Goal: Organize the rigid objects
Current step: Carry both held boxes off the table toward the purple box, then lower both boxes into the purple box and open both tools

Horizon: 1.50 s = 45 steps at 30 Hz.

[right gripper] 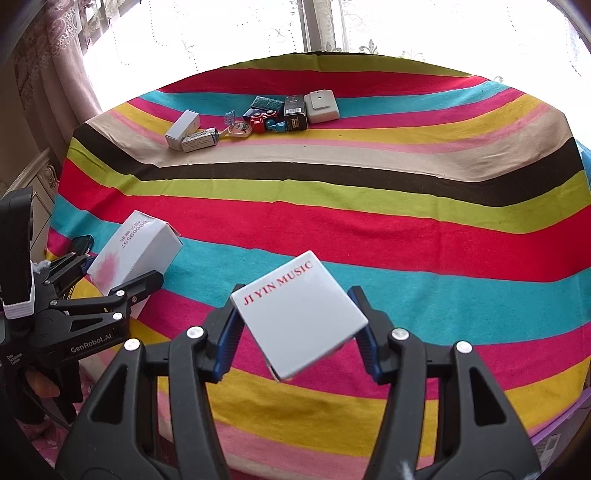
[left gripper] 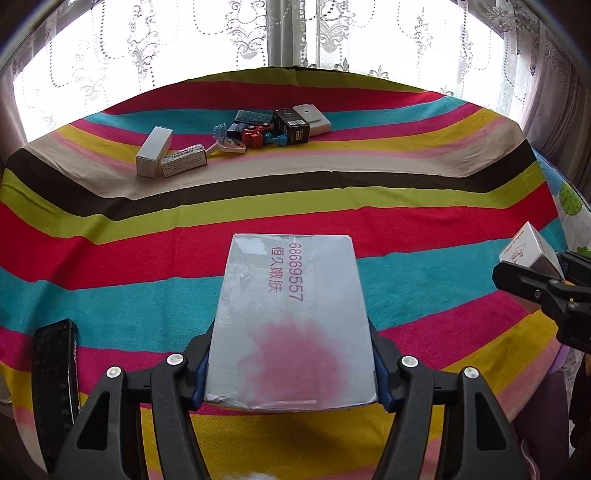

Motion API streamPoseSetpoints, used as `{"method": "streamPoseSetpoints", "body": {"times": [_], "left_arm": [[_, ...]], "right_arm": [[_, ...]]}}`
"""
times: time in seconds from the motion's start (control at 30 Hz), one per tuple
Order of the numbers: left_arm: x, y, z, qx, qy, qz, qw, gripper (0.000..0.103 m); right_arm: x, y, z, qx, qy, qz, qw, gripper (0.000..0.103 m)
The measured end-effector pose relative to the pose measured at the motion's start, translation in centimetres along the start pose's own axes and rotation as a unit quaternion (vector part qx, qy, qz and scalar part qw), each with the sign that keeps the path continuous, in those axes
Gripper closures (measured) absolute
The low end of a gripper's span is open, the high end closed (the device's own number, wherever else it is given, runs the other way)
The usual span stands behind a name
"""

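Observation:
My left gripper [left gripper: 290,369] is shut on a grey box with a pink blotch and red print [left gripper: 291,317], held above the striped cloth; the same box [right gripper: 135,251] and left gripper [right gripper: 122,280] show at the left of the right wrist view. My right gripper [right gripper: 295,332] is shut on a white "JI YIN MUSIC" box [right gripper: 299,317], gripped cornerwise and tilted. In the left wrist view that white box [left gripper: 532,249] and the right gripper [left gripper: 532,273] appear at the right edge. A row of small items [left gripper: 236,136] lies at the table's far side.
The far row holds two white boxes [right gripper: 188,131], a black box [right gripper: 295,112], a grey-white box [right gripper: 323,107], a red toy [right gripper: 258,122] and a dark green box [right gripper: 264,102]. A black device [left gripper: 55,376] lies near the left front edge. Lace curtains [left gripper: 295,33] hang behind the table.

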State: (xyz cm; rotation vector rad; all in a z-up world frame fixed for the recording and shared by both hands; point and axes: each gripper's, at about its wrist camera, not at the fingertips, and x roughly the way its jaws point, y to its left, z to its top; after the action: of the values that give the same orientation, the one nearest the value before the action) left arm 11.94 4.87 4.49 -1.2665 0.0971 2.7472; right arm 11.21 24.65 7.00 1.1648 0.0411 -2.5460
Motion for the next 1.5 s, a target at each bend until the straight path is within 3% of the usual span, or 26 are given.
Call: {"method": "streamPoseSetpoints", "body": {"times": [0.57,0.97,1.13,1.5], "left_arm": [[-2.3,-7.8,-0.9,0.088,0.002,-0.043,0.9952,0.037],[-3.8,-13.8,-1.6,0.157,0.012,-0.089,0.9836,0.037],[-5.7,-18.1,-1.3,0.205,-0.001,-0.135,0.9694,0.037],[-8.3,-27.1,-2.4,0.290,0.012,-0.259,0.9212,0.037]], "right_arm": [[-6.1,-3.7,-3.9,0.002,-0.009,-0.030,1.000,0.044],[-9.8,-8.1,-7.9,0.033,-0.010,-0.071,0.997,0.044],[-11.9,-11.2,-9.7,0.063,-0.014,-0.105,0.992,0.044],[-17.2,-18.7,-14.4,0.137,0.000,-0.202,0.970,0.044]]}}
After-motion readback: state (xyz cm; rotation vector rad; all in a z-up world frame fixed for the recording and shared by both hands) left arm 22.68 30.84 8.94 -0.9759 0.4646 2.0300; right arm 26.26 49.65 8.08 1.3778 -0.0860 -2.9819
